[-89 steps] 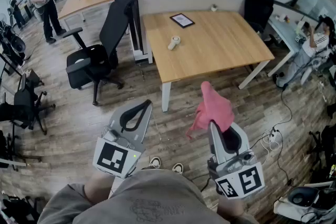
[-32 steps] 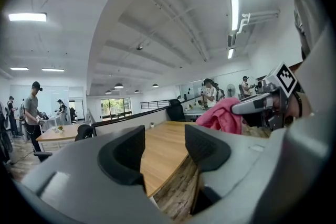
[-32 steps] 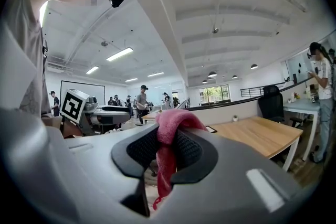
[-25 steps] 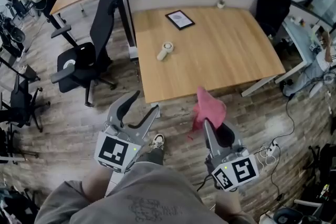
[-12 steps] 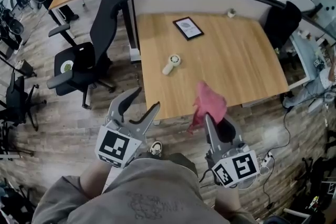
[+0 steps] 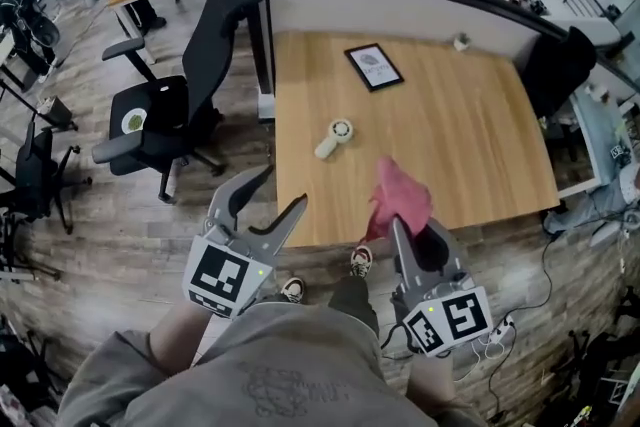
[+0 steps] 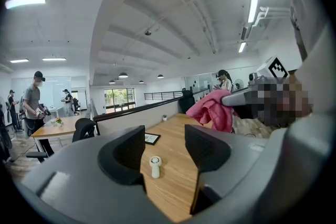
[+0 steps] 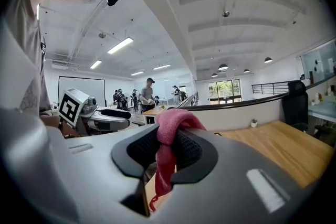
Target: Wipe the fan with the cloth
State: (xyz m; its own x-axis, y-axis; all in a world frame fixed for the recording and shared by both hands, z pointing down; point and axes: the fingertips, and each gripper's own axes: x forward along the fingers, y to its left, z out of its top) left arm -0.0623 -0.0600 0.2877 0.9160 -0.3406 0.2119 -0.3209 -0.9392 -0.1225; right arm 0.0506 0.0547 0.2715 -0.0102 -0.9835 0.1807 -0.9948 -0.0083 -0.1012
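Note:
A small white handheld fan (image 6: 333, 138) lies on the wooden desk (image 6: 470, 130), near its front left part; the left gripper view also shows the fan (image 7: 154, 165), straight ahead between the jaws. My left gripper (image 6: 280, 187) is open and empty, held in the air short of the desk's front edge. My right gripper (image 6: 405, 227) is shut on a pink cloth (image 6: 400, 196), which bunches above the jaws and hangs between them in the right gripper view too (image 8: 167, 147). Both grippers are well apart from the fan.
A framed picture (image 6: 373, 67) and a small cup (image 6: 461, 42) sit farther back on the desk. A black office chair (image 6: 170, 105) stands left of the desk, a partition wall (image 6: 400, 0) behind it. A dark jacket (image 6: 555, 65) hangs at the right. People stand far left.
The desk and fan have come closer as the person walked up. The left gripper's jaws, closed together earliest, now stand apart. The right gripper still holds the cloth.

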